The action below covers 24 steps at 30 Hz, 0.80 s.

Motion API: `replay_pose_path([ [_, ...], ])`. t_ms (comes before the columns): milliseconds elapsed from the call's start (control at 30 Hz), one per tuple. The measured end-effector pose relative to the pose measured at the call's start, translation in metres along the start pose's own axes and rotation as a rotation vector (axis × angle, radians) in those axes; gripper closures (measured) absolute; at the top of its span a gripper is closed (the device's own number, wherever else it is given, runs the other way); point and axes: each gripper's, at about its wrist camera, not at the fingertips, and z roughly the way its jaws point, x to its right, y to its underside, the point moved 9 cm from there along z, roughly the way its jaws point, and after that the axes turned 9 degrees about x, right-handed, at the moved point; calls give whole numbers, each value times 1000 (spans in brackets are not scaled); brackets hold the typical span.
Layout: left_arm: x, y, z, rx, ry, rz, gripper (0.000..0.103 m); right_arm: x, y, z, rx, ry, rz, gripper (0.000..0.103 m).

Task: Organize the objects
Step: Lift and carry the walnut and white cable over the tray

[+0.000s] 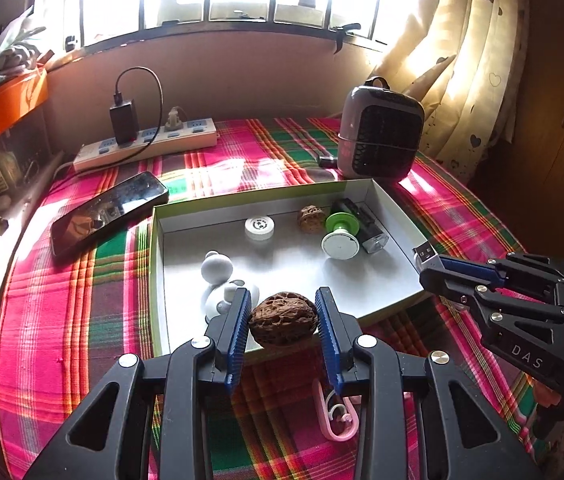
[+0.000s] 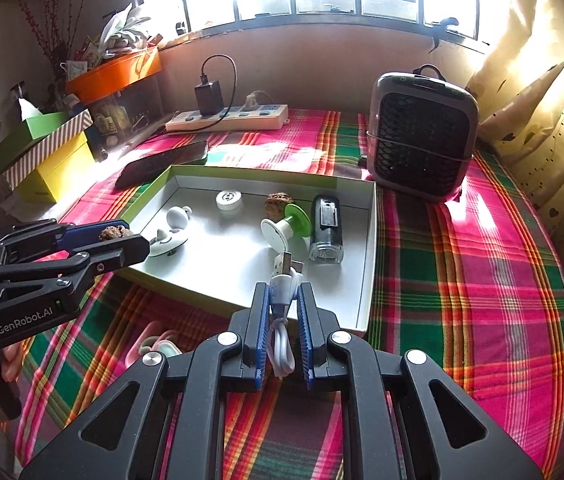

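The walnut (image 1: 284,319) sits squeezed between the blue pads of the left gripper (image 1: 284,316), at lower centre of the left wrist view, lifted over the near rim of the shallow white box (image 1: 392,204); the jaws pinch it on both flanks, likely so it can be dropped in beside the second walnut (image 1: 312,219) lying toward the box's far wall; the right gripper (image 2: 284,312) holds a white USB cable (image 2: 284,292) at lower centre of its own view, jaws pinching the cable just below the plug, the metal connector poking up past the tips and the loose loop hanging back between the fingers; it hovers at the box's near edge, apparently ready to release too. Inside the box lie a white round cap (image 1: 259,229), a green-and-white spool (image 1: 340,236), a black flashlight (image 1: 366,226) and a white figurine (image 1: 222,280); a pink hook (image 1: 338,420) lies on the plaid cloth (image 1: 82,300) at the bottom, still outside; a phone (image 1: 108,212) rests at left, a power strip (image 1: 146,144) and small heater (image 1: 380,132) beyond.
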Motion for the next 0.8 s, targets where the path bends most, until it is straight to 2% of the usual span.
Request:
replay_pose_path([
  [400,5,-10,37,-30,15,6,72,9,-11,28,-42,-21,8,88],
  [767,6,-6,62,-68,18,16,72,14,-2,49,-98,-41,27,89],
  [800,6,-6,64,-73,17,17,72,14,-1,50,-102,-42,26,91],
])
